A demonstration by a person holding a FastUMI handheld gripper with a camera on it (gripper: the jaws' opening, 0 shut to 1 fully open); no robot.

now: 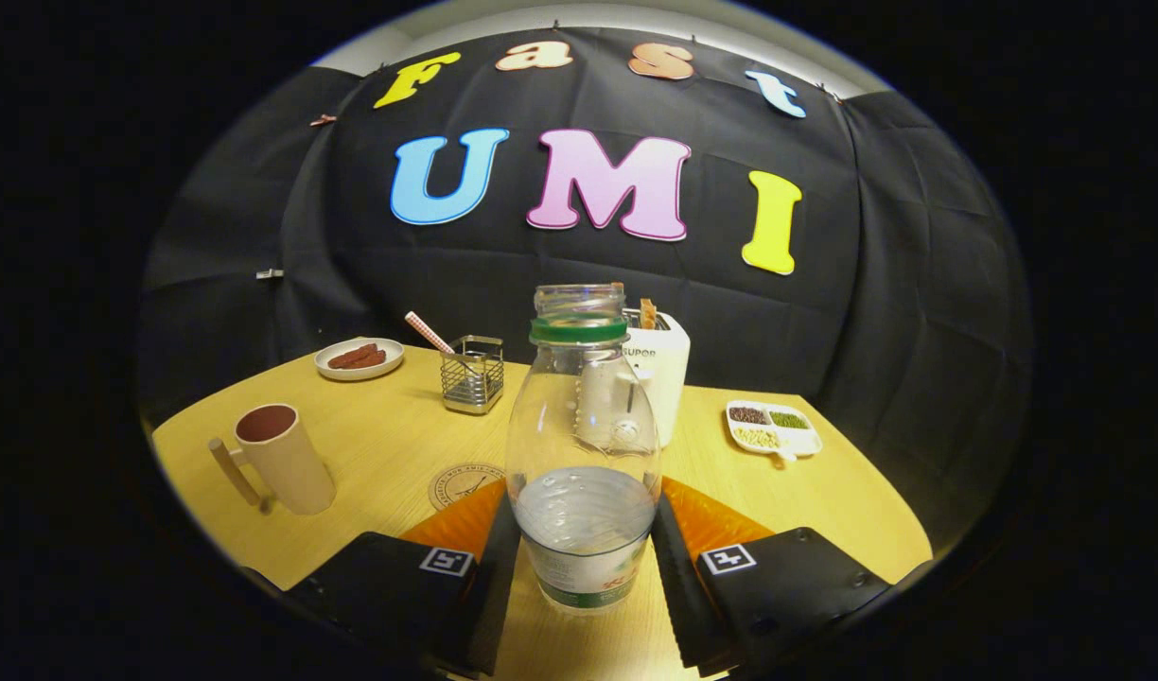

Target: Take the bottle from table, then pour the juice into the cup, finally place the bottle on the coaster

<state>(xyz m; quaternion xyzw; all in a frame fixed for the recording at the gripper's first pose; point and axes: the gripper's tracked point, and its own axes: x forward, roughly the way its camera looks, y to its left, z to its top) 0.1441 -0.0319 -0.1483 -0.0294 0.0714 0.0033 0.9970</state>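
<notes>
Gripper [584, 558] fingers closed on bottle [584, 445], both pads pressing its lower body; bottle upright, uncapped, part-filled w/ clear liquid, base at table [390, 445]. Cup [281, 459] well apart to left; coaster [465, 484] btwn cup & bottle.

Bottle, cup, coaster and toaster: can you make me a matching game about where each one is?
Things:
1. bottle
2. cup
3. coaster
4. toaster

Places:
A. flat on the table, between cup and bottle
B. behind the bottle
C. between the fingers of the gripper
D. beside the coaster, handle sticking out

Pairs: 1-C, 2-D, 3-A, 4-B
</notes>
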